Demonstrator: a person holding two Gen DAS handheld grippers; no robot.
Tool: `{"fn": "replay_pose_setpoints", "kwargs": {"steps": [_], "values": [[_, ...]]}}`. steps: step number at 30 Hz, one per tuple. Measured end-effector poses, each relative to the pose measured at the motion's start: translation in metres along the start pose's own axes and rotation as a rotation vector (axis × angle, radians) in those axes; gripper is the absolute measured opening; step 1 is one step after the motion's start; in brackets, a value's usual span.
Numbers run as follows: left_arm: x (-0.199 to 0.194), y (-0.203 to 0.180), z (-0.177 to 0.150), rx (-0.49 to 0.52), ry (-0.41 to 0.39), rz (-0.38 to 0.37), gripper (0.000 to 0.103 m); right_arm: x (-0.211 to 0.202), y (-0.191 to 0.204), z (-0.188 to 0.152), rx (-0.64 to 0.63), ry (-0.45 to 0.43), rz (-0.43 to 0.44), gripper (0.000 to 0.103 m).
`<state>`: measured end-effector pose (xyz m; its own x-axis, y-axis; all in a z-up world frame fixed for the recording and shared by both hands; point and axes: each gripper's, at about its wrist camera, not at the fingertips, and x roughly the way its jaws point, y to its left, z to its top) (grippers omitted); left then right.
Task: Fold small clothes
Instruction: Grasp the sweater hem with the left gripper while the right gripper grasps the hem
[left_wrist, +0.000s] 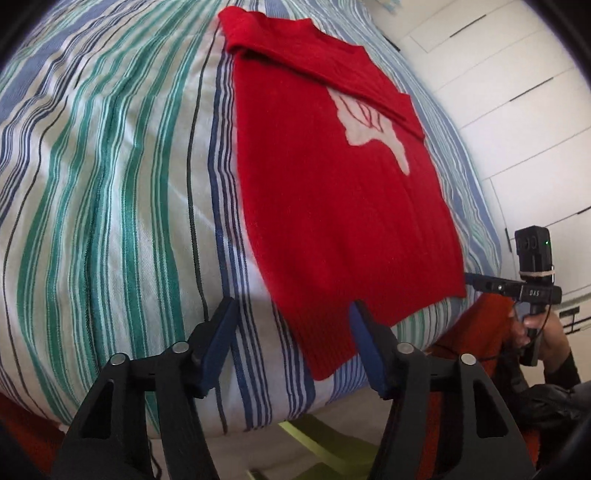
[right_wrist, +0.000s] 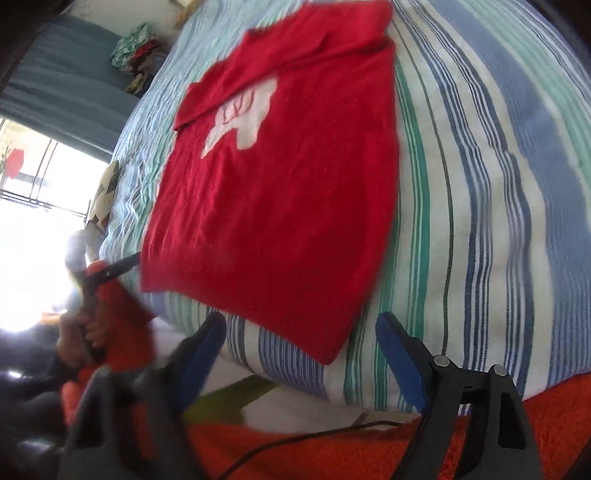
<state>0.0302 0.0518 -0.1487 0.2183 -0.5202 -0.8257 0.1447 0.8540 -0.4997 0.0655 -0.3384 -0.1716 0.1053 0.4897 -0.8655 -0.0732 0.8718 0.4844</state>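
A red knitted sweater with a white motif lies flat on the striped bedcover, its sleeves folded across the top. My left gripper hovers open at the near hem, left of the middle. One blue pad overlaps the hem's edge and the other is over bare cover. In the right wrist view the sweater has its near corner between the spread fingers of my open right gripper. Neither gripper presses on cloth. At the sweater's far side the right gripper's tip shows, with a hand on its handle.
The bed's near edge drops to an orange rug crossed by a black cable. White cupboard doors stand to the right. A pile of clothes sits at the bed's far end beside a bright window.
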Motion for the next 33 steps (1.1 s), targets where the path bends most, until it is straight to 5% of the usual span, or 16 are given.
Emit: {"fn": "replay_pose_setpoints", "kwargs": {"steps": [3,6,8,12,16,21,25,30,33], "values": [[0.004,-0.004,-0.002,-0.002,0.015,-0.063,0.047,0.016,-0.005,-0.001,0.041,0.043,0.004,0.073],[0.016,-0.004,-0.003,-0.034,0.064,-0.115,0.008,0.023,-0.008,0.000,0.080,0.036,0.057,0.047],[0.016,-0.001,-0.005,-0.058,0.069,-0.140,0.003,0.023,-0.010,0.000,0.096,0.026,0.068,0.005],[-0.015,0.004,0.009,-0.133,-0.025,-0.244,0.003,0.003,-0.009,0.005,0.123,-0.043,0.108,0.005],[-0.042,0.009,0.067,-0.182,-0.165,-0.320,0.003,-0.034,-0.008,0.034,0.157,-0.221,0.220,0.005],[-0.044,0.019,0.181,-0.204,-0.289,-0.276,0.003,-0.058,-0.006,0.130,0.150,-0.413,0.231,0.005],[-0.026,0.018,0.262,-0.181,-0.332,-0.164,0.003,-0.055,-0.010,0.225,0.181,-0.489,0.219,0.005],[0.014,0.023,0.316,-0.200,-0.328,-0.061,0.003,-0.031,-0.013,0.309,0.209,-0.528,0.084,0.005],[0.040,0.027,0.336,-0.195,-0.275,0.022,0.015,-0.010,-0.020,0.338,0.231,-0.523,0.060,0.005]]}}
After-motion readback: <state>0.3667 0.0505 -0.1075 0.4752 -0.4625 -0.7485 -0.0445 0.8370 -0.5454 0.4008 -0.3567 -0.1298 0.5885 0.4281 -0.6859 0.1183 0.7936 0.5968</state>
